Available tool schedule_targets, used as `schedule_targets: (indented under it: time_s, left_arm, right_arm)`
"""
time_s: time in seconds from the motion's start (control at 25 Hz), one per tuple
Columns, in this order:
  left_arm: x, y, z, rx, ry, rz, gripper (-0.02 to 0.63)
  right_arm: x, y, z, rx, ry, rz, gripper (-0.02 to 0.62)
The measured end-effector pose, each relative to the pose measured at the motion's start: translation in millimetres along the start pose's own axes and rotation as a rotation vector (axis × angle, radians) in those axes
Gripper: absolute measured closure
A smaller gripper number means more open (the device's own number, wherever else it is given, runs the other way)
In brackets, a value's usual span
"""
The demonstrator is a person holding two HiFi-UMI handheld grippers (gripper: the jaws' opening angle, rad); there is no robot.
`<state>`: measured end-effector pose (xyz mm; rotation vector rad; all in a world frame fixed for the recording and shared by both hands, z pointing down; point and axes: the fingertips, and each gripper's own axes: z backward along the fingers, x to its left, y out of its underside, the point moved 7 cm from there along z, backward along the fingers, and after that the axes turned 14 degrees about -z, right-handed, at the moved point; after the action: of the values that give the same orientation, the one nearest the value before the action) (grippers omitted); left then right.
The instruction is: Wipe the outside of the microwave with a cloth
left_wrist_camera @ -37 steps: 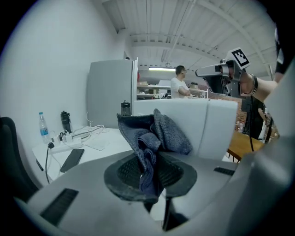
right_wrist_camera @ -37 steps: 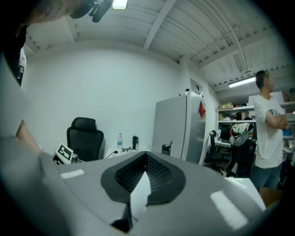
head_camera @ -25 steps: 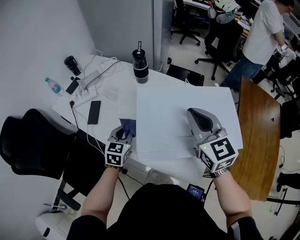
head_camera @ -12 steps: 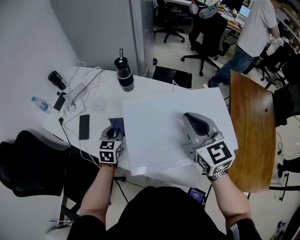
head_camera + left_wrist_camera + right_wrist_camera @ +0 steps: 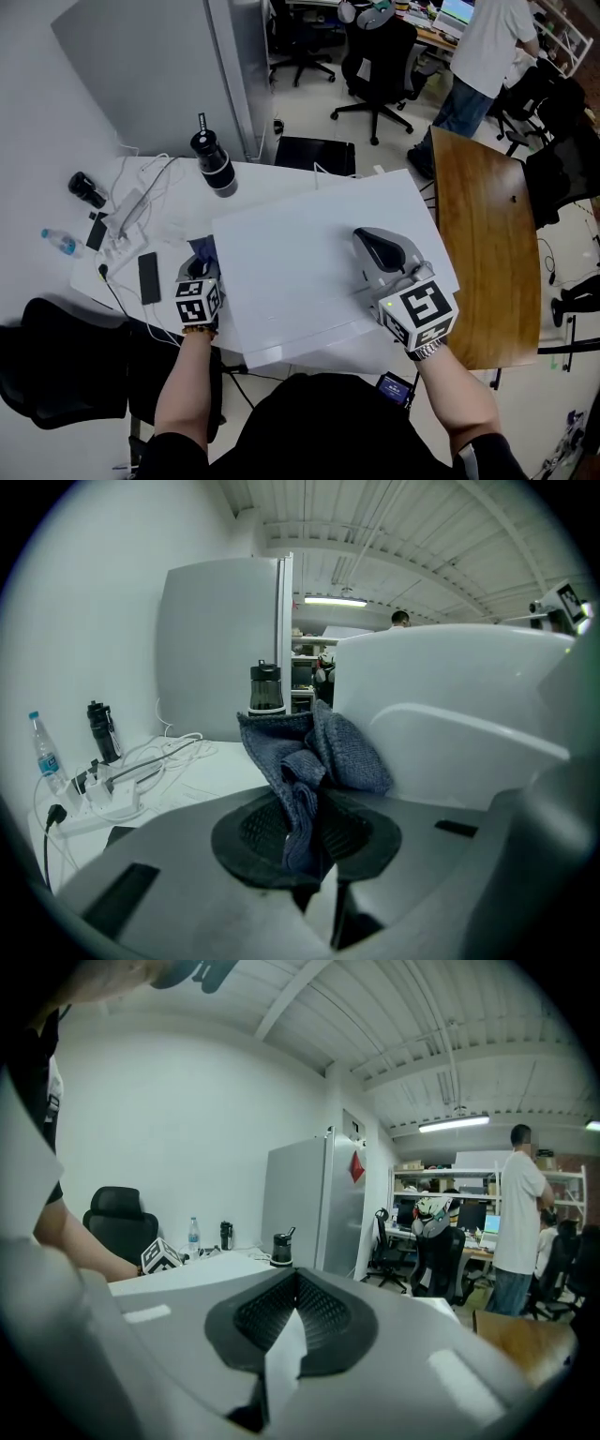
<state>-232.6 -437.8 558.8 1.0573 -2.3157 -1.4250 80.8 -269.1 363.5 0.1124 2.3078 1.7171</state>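
The white microwave fills the middle of the head view, seen from above. A blue-grey cloth is bunched against its left side. My left gripper is shut on that cloth. In the left gripper view the cloth stands up out of the pads, with the microwave's wall just to its right. My right gripper lies on the microwave's top near the right edge, jaws together and nothing between them. The right gripper view looks across that top past my right gripper.
A black tumbler stands behind the microwave. A power strip with cables, a phone and a water bottle lie on the white desk at left. A wooden table is at right, a person and office chairs beyond.
My left gripper has slid with the cloth along the microwave's left side, away from the front corner. The right gripper stays on the top, shifted slightly. The head view has swung.
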Motion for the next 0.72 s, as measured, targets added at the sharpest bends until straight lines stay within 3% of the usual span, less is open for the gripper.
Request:
schedule_targets:
  time_s: [0.32,0.72]
  left_arm:
    - [11,-16,14,-0.016,-0.056,0.028,0.543]
    - [-11,-60,106,-0.142,-0.189,0.025,0.541]
  right_arm:
    - [-11,-2,16,-0.002,0.018,-0.018,0.594]
    - [-10,1,65,-0.013,-0.036,-0.027,0.594]
